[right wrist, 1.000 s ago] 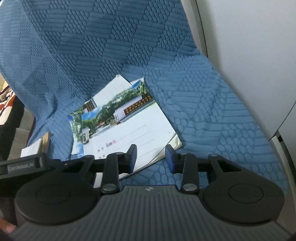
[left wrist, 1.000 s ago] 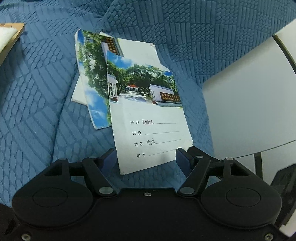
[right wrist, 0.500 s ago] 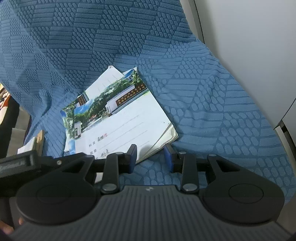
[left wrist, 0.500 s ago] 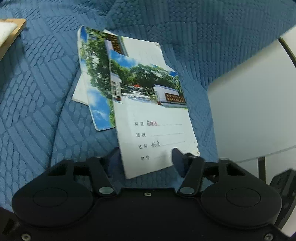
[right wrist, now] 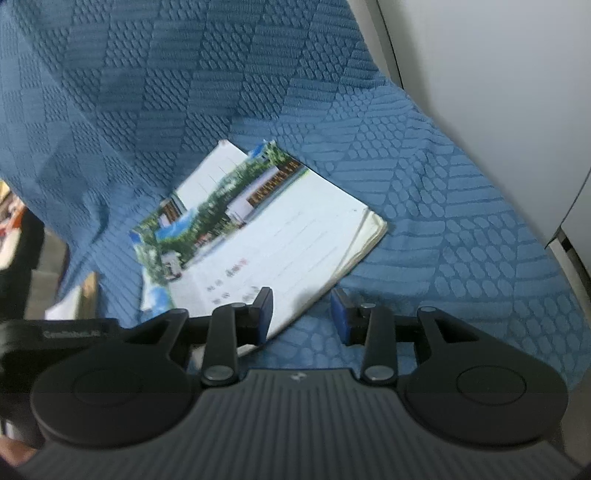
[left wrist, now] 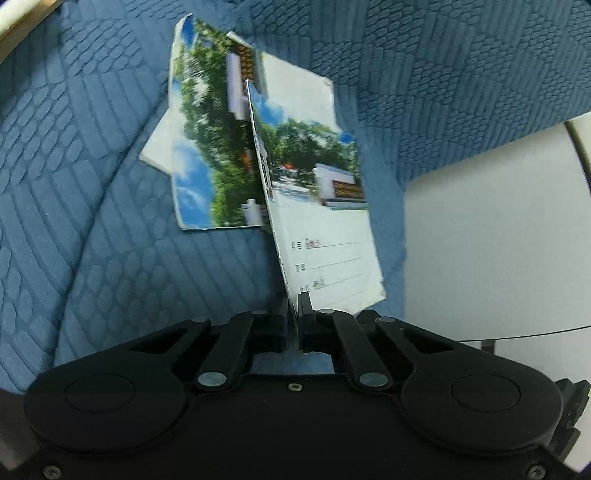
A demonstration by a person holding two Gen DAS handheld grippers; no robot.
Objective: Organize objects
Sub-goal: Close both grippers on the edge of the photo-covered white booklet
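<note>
Several thin notebooks with a photo of trees and a building on the cover lie overlapped on a blue quilted cover. My left gripper is shut on the near edge of the top notebook, which stands tilted up off the lower notebook. In the right wrist view the notebook stack lies just ahead of my right gripper. Its jaws are opening, and the stack's near edge sits in the gap without the blue pads pressing on it.
A white panel borders the blue cover on the right. A light wooden edge shows at the top left. The left gripper's black body sits beside my right one. The blue cover rises behind the notebooks against a white wall.
The left jaws went from wide apart to closed on the top notebook's near edge, and that notebook tipped up on its side. The right gripper edged closer to the stack.
</note>
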